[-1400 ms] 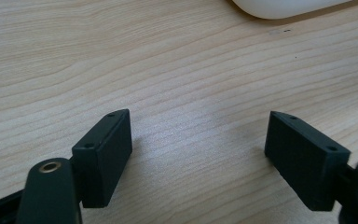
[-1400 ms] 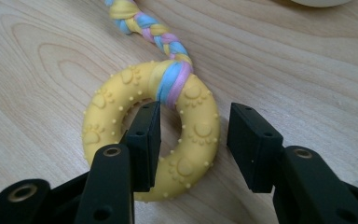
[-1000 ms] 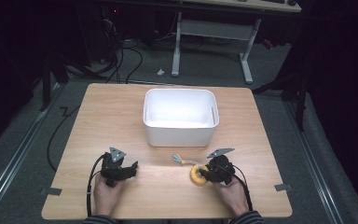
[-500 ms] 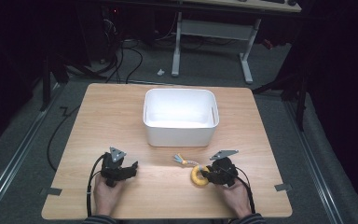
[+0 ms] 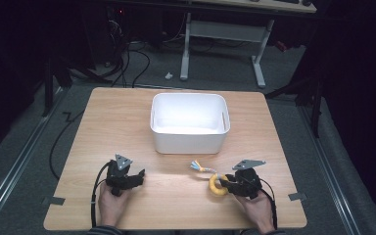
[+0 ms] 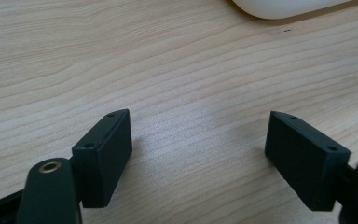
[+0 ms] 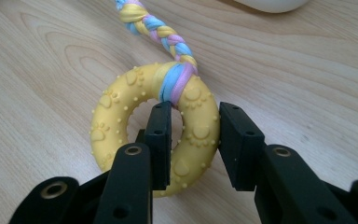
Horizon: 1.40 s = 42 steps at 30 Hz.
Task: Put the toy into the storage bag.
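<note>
The right gripper (image 7: pixel 193 140) pinches one side of the yellow ring (image 7: pixel 156 128) (paw prints and bumps all over), its plaited cord (image 7: pixel 156 28) trailing away beyond the ring.

The wooden table (image 5: pixel 127 122) is lit evenly from above while the surrounding room is left in near darkness — the high view is soft and slightly grainy. Both gripper views are sharp on the wood grain, with soft shadows cast under the jaws — no glare is seen.
</note>
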Each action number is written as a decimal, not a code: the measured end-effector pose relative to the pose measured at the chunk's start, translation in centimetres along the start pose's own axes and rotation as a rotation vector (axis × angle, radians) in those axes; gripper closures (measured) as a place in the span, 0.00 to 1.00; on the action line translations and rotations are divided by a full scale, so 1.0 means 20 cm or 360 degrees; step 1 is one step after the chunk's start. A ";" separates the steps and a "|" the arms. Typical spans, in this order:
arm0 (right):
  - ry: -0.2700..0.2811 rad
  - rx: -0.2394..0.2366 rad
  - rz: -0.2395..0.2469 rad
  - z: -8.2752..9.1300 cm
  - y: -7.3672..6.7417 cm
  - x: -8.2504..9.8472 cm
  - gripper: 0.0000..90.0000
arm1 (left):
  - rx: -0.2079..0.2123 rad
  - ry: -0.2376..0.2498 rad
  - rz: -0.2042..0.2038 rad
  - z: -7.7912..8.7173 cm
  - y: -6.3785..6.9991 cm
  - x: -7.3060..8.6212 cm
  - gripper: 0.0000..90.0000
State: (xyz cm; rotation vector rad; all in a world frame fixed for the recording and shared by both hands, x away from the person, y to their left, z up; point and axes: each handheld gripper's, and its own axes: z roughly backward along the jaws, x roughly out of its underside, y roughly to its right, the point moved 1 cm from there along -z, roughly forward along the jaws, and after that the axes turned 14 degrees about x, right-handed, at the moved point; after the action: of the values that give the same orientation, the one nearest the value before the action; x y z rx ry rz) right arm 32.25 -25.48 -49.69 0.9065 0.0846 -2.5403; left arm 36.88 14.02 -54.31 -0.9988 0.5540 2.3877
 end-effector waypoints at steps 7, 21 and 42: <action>0.0036 0.0026 0.0005 0.06 0.05 0.02 0.78 | 0.0000 -0.0001 -0.0001 0.00 0.00 0.00 0.26; 0.0093 0.0061 0.0019 0.15 0.09 0.00 0.79 | 0.0000 -0.0001 -0.0002 0.00 0.00 0.00 0.26; 0.0204 0.0064 0.0086 0.37 0.11 -0.17 0.79 | 0.0001 -0.0001 -0.0002 0.00 0.00 0.00 0.26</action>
State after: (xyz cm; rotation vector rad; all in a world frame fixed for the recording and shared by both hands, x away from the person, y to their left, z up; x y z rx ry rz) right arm 31.12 -27.63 -41.65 1.0728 0.0472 -2.4405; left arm 36.90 14.01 -54.31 -0.9980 0.5536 2.3869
